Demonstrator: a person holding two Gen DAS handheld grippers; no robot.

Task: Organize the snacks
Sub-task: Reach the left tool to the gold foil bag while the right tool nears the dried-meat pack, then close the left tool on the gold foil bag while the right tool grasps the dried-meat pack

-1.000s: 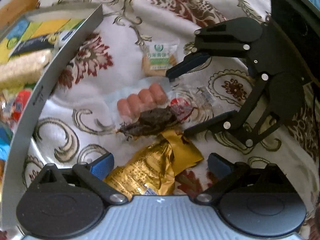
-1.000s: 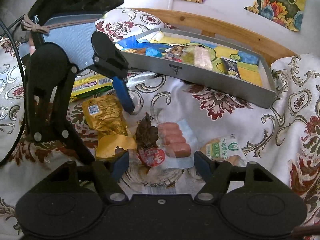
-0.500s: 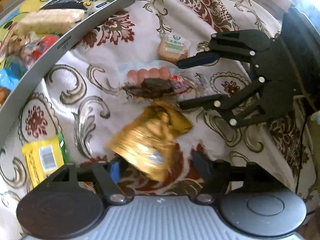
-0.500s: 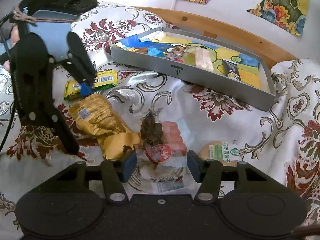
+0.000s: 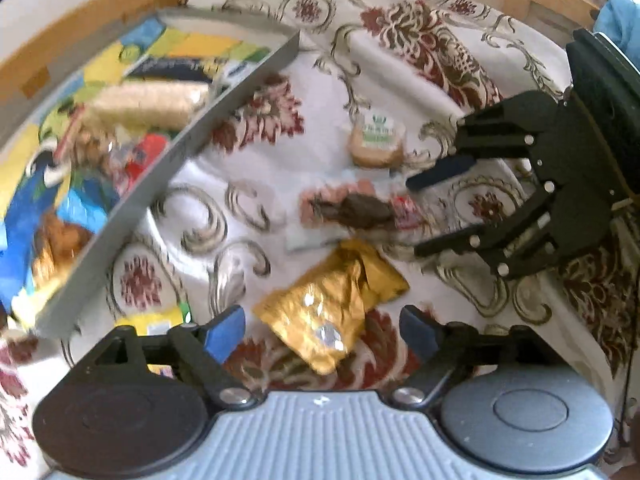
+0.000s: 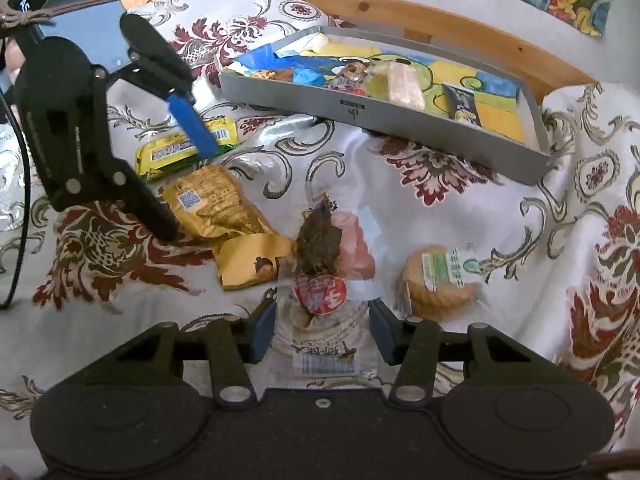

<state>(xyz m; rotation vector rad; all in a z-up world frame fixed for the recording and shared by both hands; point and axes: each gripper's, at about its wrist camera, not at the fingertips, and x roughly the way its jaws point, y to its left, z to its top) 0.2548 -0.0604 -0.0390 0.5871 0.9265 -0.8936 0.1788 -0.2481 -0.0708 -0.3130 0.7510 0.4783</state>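
Note:
My left gripper (image 5: pixel 320 330) is open, its blue pads either side of the near end of a gold foil packet (image 5: pixel 332 312) lying on the floral cloth. In the right wrist view that left gripper (image 6: pixel 187 192) hangs over the gold foil packet (image 6: pixel 216 208). My right gripper (image 6: pixel 322 332) is open, its fingers astride a clear packet with a round red label (image 6: pixel 320 296). A dark dried snack (image 6: pixel 318 244) and pink sausages (image 6: pixel 356 248) lie just beyond it. A round biscuit pack (image 6: pixel 440 280) sits to the right. The grey tray (image 6: pixel 360 110) holds several snacks.
A yellow-green packet (image 6: pixel 168 152) lies on the cloth behind the left gripper's blue finger. A wooden rail (image 6: pixel 440 20) runs behind the tray, with a white wall above it. The cloth is rumpled and folds upward at the right.
The left gripper has pulled back and swung, so the gold packet now shows whole on the cloth. The right gripper has moved onto the clear packet and its fingers stand closer together.

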